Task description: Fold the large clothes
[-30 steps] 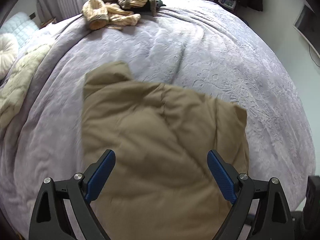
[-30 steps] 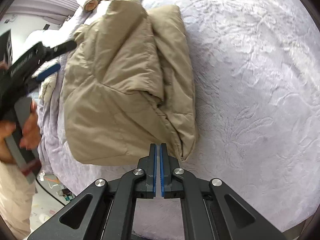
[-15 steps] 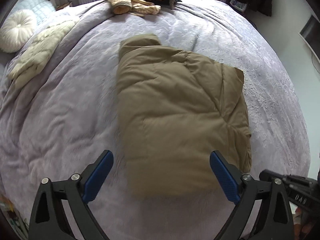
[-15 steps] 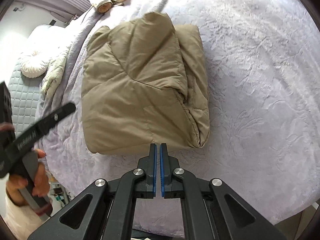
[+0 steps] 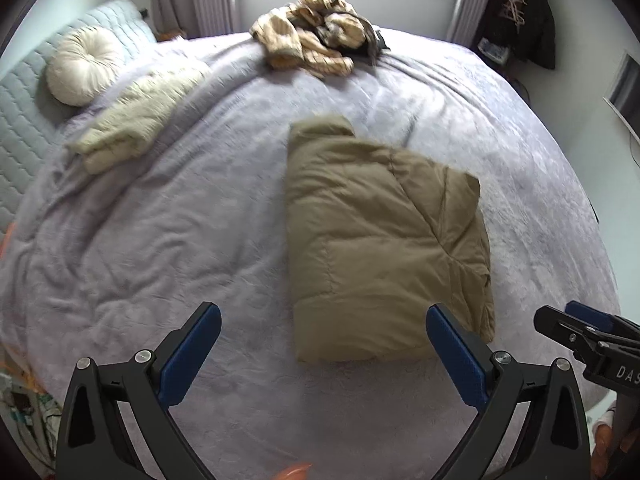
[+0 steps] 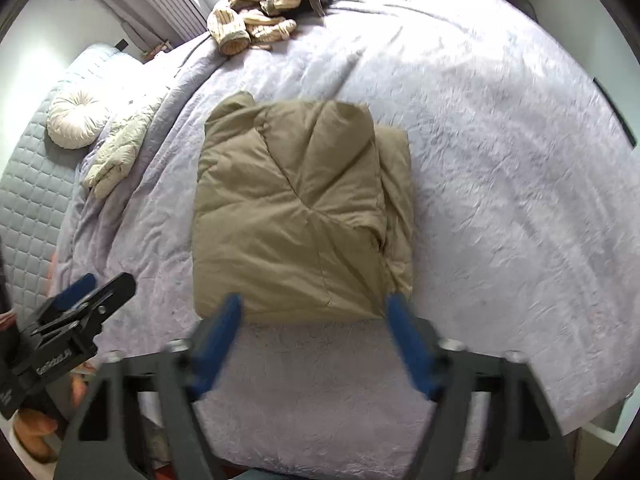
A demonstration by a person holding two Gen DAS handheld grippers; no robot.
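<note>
Lavender bedspread [image 5: 168, 240] is the work surface. Tan puffer jacket [image 6: 296, 216] lies on its middle, folded into a compact block, so this fold looks finished. Striped clothes pile [image 5: 316, 34] waits at the bedspread's far edge, likely next. Cream quilted garment [image 5: 136, 120] sits by the round cushion [image 5: 82, 64]. Left gripper [image 5: 322, 354] spread wide, empty, above the jacket's near edge. Right gripper [image 6: 314, 340] has just been opening, nothing between the jaws: jacket released.

Left gripper [image 5: 322, 354] wide; right gripper [image 6: 314, 340] just opening, empty.
</note>
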